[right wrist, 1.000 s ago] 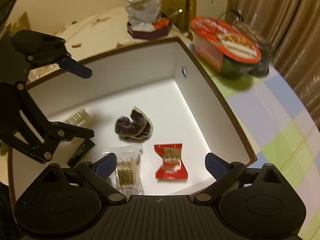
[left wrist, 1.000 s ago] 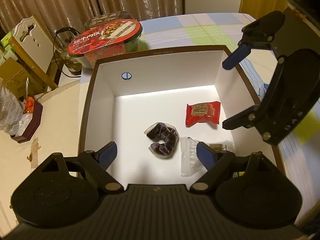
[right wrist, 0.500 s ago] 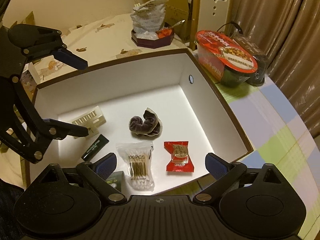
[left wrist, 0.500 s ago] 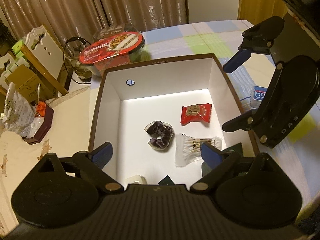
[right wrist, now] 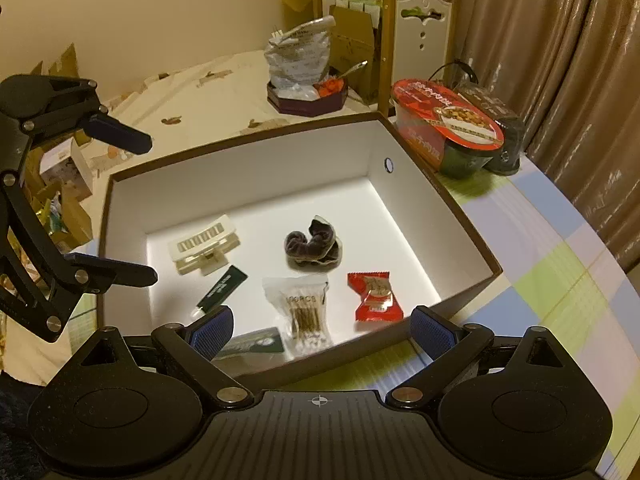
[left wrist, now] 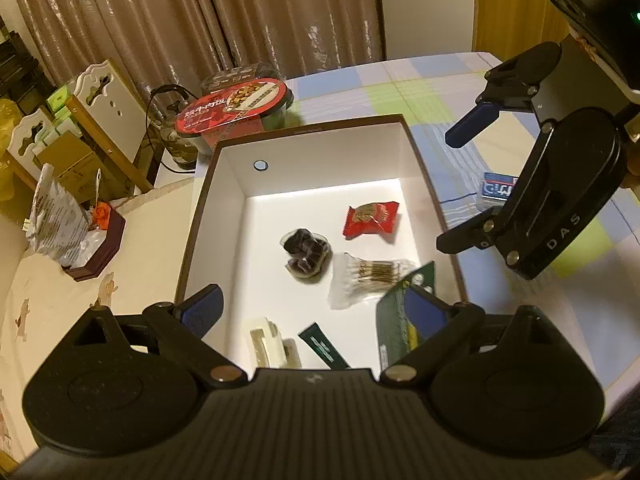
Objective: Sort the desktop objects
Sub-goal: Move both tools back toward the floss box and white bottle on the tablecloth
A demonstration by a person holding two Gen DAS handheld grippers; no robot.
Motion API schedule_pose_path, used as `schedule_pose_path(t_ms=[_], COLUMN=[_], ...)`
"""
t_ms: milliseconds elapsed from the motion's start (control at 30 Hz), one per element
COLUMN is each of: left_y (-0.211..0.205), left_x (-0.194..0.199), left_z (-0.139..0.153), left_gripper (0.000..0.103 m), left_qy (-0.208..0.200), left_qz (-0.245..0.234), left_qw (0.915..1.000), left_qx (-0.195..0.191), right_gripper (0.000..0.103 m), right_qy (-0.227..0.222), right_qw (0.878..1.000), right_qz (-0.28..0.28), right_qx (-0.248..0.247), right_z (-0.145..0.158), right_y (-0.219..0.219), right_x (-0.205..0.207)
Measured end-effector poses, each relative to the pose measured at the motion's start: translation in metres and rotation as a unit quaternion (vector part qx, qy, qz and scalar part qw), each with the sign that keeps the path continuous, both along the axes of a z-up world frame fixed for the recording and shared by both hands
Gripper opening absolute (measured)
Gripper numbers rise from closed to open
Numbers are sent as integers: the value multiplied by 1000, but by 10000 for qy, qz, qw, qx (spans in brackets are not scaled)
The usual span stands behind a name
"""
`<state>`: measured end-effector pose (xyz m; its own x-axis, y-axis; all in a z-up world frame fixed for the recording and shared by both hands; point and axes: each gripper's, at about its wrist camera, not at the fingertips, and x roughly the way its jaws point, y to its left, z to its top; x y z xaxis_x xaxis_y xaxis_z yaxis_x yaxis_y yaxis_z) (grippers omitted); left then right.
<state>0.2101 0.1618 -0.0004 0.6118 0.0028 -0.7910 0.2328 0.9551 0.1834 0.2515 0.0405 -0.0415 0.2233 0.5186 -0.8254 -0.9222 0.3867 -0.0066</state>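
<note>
- Both grippers hang above the white-lined box [right wrist: 256, 168], and neither has anything in it: the left gripper [left wrist: 316, 312] has its jaws spread wide, and so does the right gripper [right wrist: 322, 326].
- Down in the box, ahead of the right gripper's fingertips: the cotton-swab packet [right wrist: 302, 308] closest in, the red snack sachet [right wrist: 374, 296] just to its right, and the dark scrunchie [right wrist: 314, 244] further ahead.
- Off to the forward left sit the cream hair clip [right wrist: 204, 246] and the dark green sachet [right wrist: 222, 292], apart from each other; a green card [right wrist: 252, 344] leans by the near wall, under the left fingertip.
- One blue-and-white packet [left wrist: 498, 190] is on the checked cloth outside the box, partly hidden behind the right gripper in the left view. That looks like the next pick.
- To do it well: come down with jaws wide, straddle the packet's short side, close only once the pads reach cloth level, then lift clear of the box rim before carrying across.
</note>
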Motion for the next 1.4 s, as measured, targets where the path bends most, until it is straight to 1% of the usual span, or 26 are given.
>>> schedule_pose_path(t_ms=[167,500,900,1267,1400], left_y=[-12,-39,-74,-114,-131], left_x=[-20,-60,-99,-126,-131], left_z=[3,7,11,0,-4], left_gripper=[96,97,98,98,98], left_qy=[-35,-65,-135,-33,6], left_qz=[172,482,814,1070,1091], left_qw=[9998,9988,9965,9940,9937], left_qx=[43,-22,-106,-222,-251], right_gripper=[98,98,98,98,98], right_qy=[-2,49,41,198,236], right_qw=[9999,9996,9991,9988,9990], right_qz=[14,89,235,303,262], right_qx=[113,279,346,327,288], right_z=[5,12,16,6,1], right_y=[-18,-62,-106,-154,-174], right_x=[-14,-39,-56,-67,-68])
